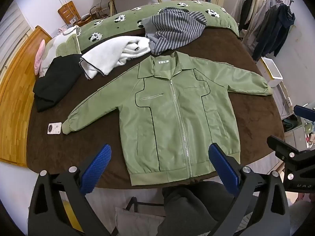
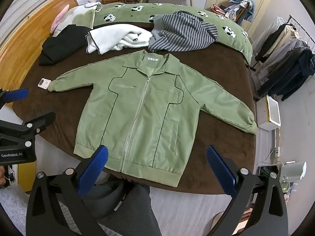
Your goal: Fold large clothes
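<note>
The green zip jacket (image 1: 173, 114) lies flat on the bed (image 1: 59, 151), hem nearest, zip running straight away from both hand-held grippers, left hand-held gripper (image 1: 160, 169) and right hand-held gripper (image 2: 157, 169), each gaping wide and empty.

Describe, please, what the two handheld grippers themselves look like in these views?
Both the left gripper and right gripper have matte black angular frames with triangular cut-outs and silver round bolts. Their fingers carry blue pads with a fine ribbed texture. White "GenRobot.AI" lettering marks the left unit's body. No cables or sleeves show.
</note>
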Demonstrator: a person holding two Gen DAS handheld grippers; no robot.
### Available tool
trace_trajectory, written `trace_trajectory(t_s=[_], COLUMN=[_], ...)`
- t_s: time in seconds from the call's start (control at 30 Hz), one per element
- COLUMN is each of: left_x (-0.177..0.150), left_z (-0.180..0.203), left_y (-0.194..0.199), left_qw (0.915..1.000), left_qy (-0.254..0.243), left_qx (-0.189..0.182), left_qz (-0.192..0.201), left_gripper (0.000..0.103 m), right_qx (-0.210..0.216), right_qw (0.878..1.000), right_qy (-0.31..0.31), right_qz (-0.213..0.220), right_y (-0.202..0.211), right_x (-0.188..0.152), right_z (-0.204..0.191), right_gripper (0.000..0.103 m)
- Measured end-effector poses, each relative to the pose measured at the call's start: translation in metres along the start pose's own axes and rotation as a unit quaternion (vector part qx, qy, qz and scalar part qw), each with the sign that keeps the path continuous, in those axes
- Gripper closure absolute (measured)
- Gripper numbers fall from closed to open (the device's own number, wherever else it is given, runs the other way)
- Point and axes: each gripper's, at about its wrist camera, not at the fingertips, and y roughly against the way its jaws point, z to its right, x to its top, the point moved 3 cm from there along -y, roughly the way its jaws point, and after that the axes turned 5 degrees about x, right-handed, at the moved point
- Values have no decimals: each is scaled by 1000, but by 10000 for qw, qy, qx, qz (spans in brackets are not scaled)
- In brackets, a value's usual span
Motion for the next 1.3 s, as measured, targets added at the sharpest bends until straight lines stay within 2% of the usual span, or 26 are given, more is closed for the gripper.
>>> trace_trajectory(t_s=[1.3], left_x=[1], left_z=[-12], left_y=[-5], left_qw=[9998], left_qy=[186], left_qx=[-12], left_qz=[-34], left_gripper=[6], right_qx=[-6], right_qw=[10000], right_qy=[-40], right_qz=[-16], right_y=[-3], right_x=[0], right_z=[1], right_gripper=[6])
